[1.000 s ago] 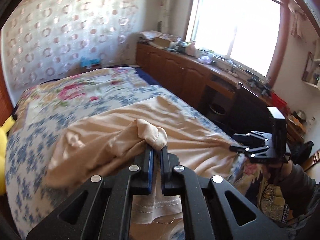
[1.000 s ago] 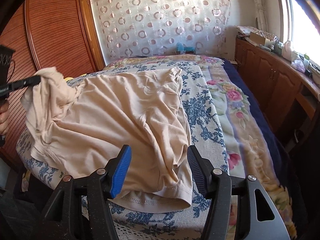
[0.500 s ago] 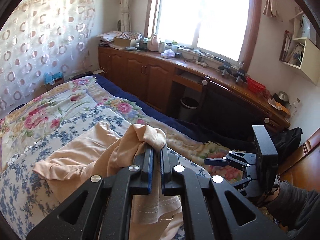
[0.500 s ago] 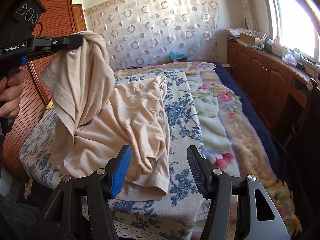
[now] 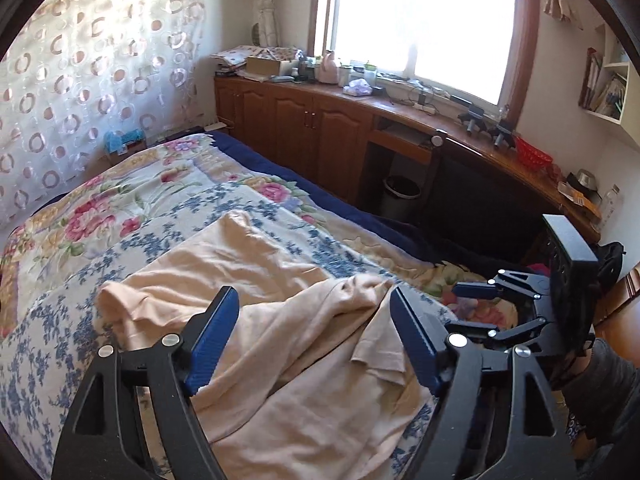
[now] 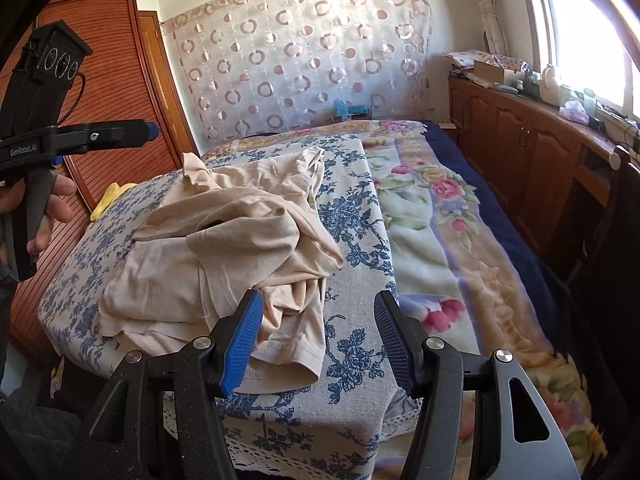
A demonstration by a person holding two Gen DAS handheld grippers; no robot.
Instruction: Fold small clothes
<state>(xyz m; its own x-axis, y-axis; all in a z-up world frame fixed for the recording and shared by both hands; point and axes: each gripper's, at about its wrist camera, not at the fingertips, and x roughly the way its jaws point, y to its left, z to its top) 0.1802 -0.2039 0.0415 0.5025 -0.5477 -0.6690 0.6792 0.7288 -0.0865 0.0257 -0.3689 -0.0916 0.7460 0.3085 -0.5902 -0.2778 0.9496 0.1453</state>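
A beige garment (image 5: 280,320) lies crumpled on the blue-flowered cover (image 6: 352,208) of the bed, one part folded loosely over the rest (image 6: 240,240). My left gripper (image 5: 312,296) hovers above it with its jaws opening and no cloth between its pads; in the right wrist view it shows at the far left (image 6: 148,130), held by a hand. My right gripper (image 6: 318,298) is open just above the garment's near hem, gripping nothing. From the left wrist view it sits at the right (image 5: 460,308), off the bed's corner.
Brown cabinets (image 5: 312,124) with a cluttered top run under the window along the bed's far side. A bin (image 5: 400,196) stands in a gap below them. A slatted wooden wardrobe (image 6: 100,80) is on the other side. A patterned curtain (image 6: 300,52) hangs behind the bed.
My left gripper, shut on a lifted fold of the garment before, has opened and let it go. The fold has dropped onto the rest of the cloth. My right gripper has kept open.
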